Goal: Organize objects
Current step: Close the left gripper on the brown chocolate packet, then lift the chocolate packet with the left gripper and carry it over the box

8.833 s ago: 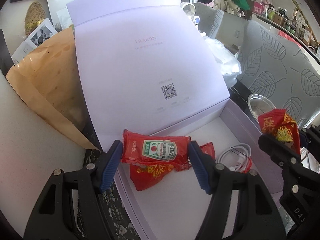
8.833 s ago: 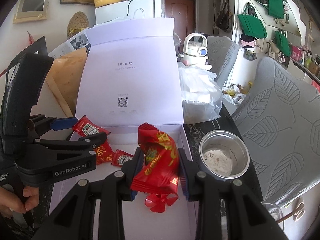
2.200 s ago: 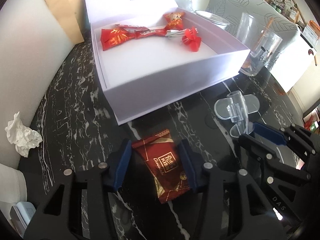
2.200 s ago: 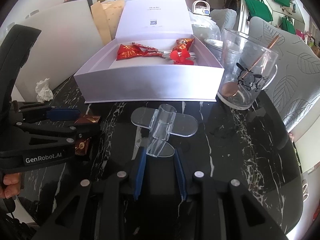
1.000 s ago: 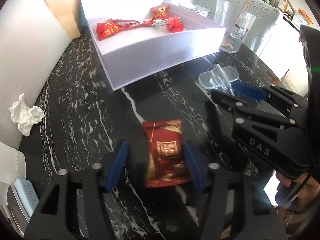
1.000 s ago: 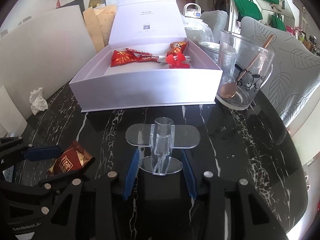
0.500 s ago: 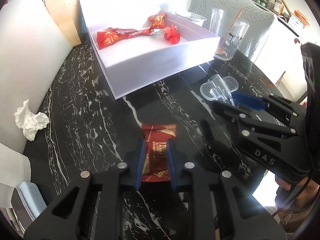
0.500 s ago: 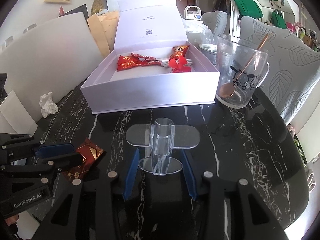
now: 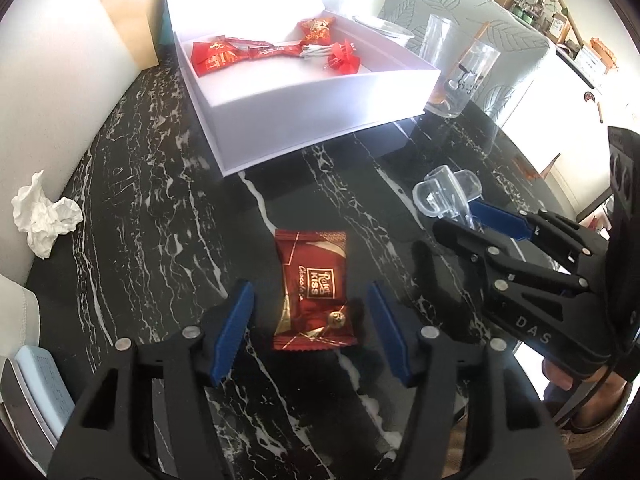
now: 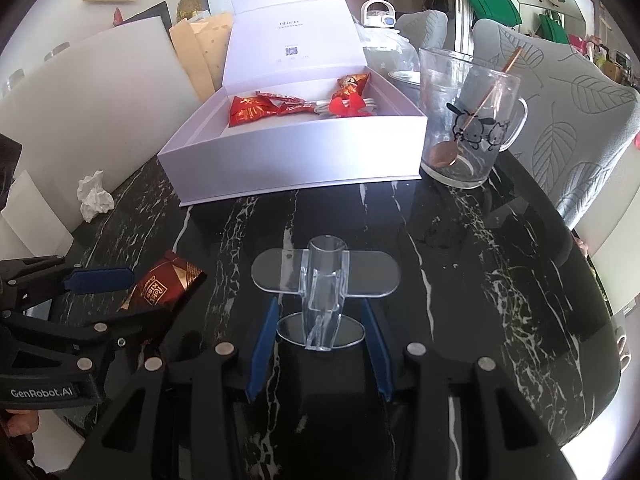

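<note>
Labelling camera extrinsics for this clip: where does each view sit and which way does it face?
Left wrist: on the left tongs, angled down at the black marble table; the jaws, which have just been opening, straddle the dark red chocolate packet without touching it. The right tongs show at right.
Right wrist: on the right tongs, facing the open white gift box; jaws around the clear plastic stand, the left tongs at left.
Shared: packet, stand, box, cartoon glass mug, crumpled white tissue.
</note>
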